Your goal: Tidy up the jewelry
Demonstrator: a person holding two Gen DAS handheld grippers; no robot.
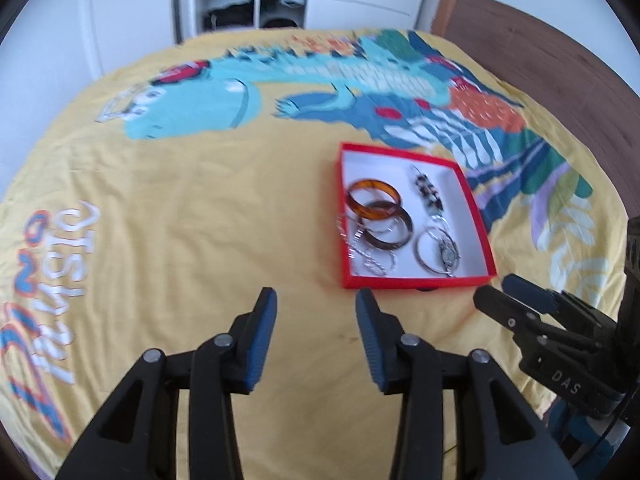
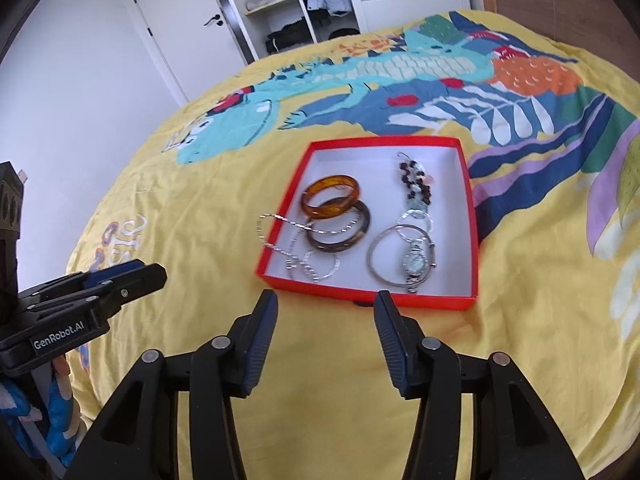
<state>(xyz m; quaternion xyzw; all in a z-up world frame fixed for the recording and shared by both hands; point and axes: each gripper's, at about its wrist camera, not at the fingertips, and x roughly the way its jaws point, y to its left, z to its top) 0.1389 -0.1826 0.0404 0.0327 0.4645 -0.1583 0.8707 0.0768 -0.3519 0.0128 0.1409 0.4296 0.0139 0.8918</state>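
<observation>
A red box (image 1: pixel 400 282) (image 2: pixel 432 299) with a white inside lies on the yellow bedspread. It holds an amber bangle (image 1: pixel 352 205) (image 2: pixel 332 206) leaning on a dark brown bangle (image 1: pixel 384 245) (image 2: pixel 340 245). Also inside are a beaded piece (image 1: pixel 430 194) (image 2: pixel 416 184), a silver hoop (image 2: pixel 374 264) and a wristwatch (image 1: pixel 448 256) (image 2: pixel 414 266). A silver chain (image 1: pixel 372 266) (image 2: pixel 272 240) hangs over the box's left rim. My left gripper (image 1: pixel 316 298) (image 2: pixel 140 272) hovers open and empty left of the box's near edge. My right gripper (image 2: pixel 327 300) (image 1: pixel 508 292) is open and empty just before that edge.
The bedspread (image 1: pixel 200 220) (image 2: pixel 180 208) carries a large teal dinosaur print and lettering at the left. Beyond the bed's far edge stand an open wardrobe (image 2: pixel 288 4) with shelves and a white door (image 2: pixel 192 32). A brown wooden surface (image 1: pixel 540 40) borders the bed on the right.
</observation>
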